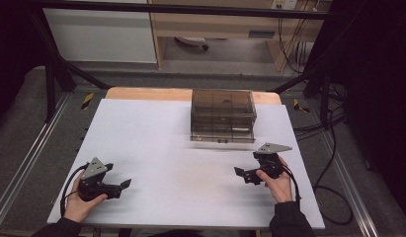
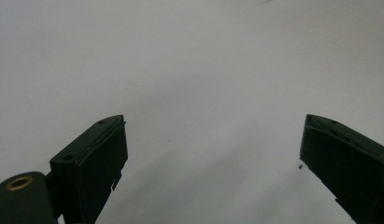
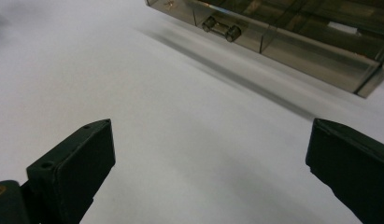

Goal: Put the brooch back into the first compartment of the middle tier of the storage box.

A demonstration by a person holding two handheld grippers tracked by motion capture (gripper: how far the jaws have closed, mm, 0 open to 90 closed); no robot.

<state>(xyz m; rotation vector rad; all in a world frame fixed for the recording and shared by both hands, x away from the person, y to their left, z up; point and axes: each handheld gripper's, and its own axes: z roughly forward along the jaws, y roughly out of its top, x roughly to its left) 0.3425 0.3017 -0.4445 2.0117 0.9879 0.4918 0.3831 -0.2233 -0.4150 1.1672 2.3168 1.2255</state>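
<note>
Smoky drawer box (image 1: pixel 223 114), long axis crosswise, handle (image 3: pixel 222 28) toward person; both tools wide, empty.

A smoky, see-through plastic drawer box (image 1: pixel 223 115) stands upright at twelve o'clock on the white counter (image 1: pixel 156 148). Its drawers are shut, and a small barrel handle (image 3: pixel 222 28) fronts the lowest drawer.

drawer boxes: 1 (image 1: pixel 223 116) (smoky, see-through) | grippers: 2 (image 1: pixel 122 186) (image 1: pixel 241 174) | tables: 1 (image 1: pixel 156 148)

grey carpet floor (image 1: pixel 22 128), wooden desk (image 1: pixel 215 24)
</note>
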